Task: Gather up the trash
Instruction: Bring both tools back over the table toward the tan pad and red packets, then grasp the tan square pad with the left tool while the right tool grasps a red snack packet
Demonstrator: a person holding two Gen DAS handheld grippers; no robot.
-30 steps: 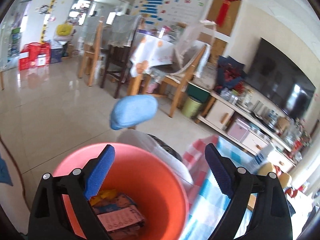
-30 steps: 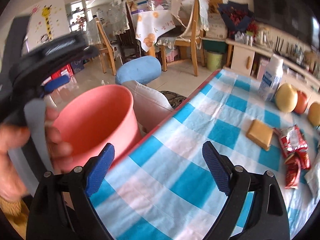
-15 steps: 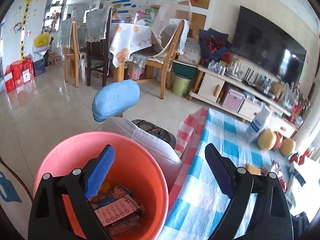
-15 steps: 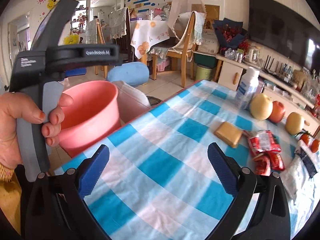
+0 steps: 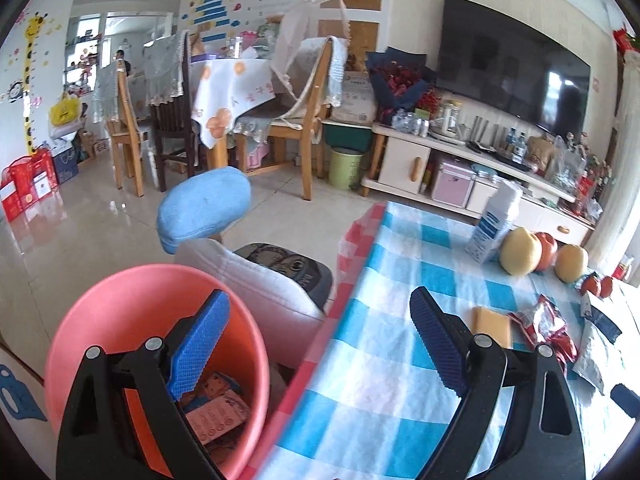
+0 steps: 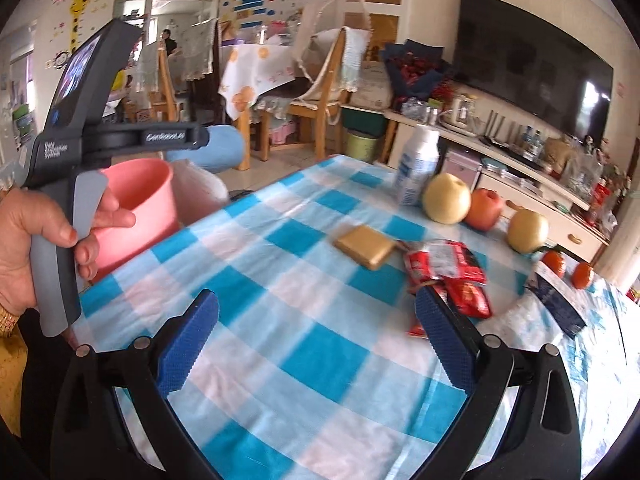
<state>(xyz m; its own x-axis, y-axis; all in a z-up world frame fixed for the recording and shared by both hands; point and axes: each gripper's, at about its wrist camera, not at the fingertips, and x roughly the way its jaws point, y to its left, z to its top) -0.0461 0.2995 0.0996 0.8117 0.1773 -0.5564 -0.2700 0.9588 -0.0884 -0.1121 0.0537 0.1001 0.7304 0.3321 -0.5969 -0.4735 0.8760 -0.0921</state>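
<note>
A pink bucket (image 5: pixel 120 312) with wrappers in its bottom (image 5: pixel 216 416) stands just off the table's left edge; the right wrist view shows the pink bucket (image 6: pixel 140 200) too. My left gripper (image 5: pixel 318 296) is open, one finger over the bucket and the other over the cloth, with nothing held. My right gripper (image 6: pixel 316 298) hovers open and empty above the checked tablecloth (image 6: pixel 320 360). Ahead of it lie a gold packet (image 6: pixel 366 246), red wrappers (image 6: pixel 448 268) and a dark blue and white packet (image 6: pixel 560 300). The gold packet (image 5: pixel 492 326) and red wrappers (image 5: pixel 544 328) also show in the left view.
A white bottle (image 6: pixel 416 168), two pears (image 6: pixel 446 200), an apple (image 6: pixel 484 210) and tangerines (image 6: pixel 582 274) stand at the table's far side. A hand (image 6: pixel 24 232) grips the left tool's handle. A blue-cushioned chair (image 5: pixel 204 208) stands behind the bucket.
Both views have swung right, from the bucket and floor towards the table, so more cloth and the packets now show. The right jaws have spread a little wider.
</note>
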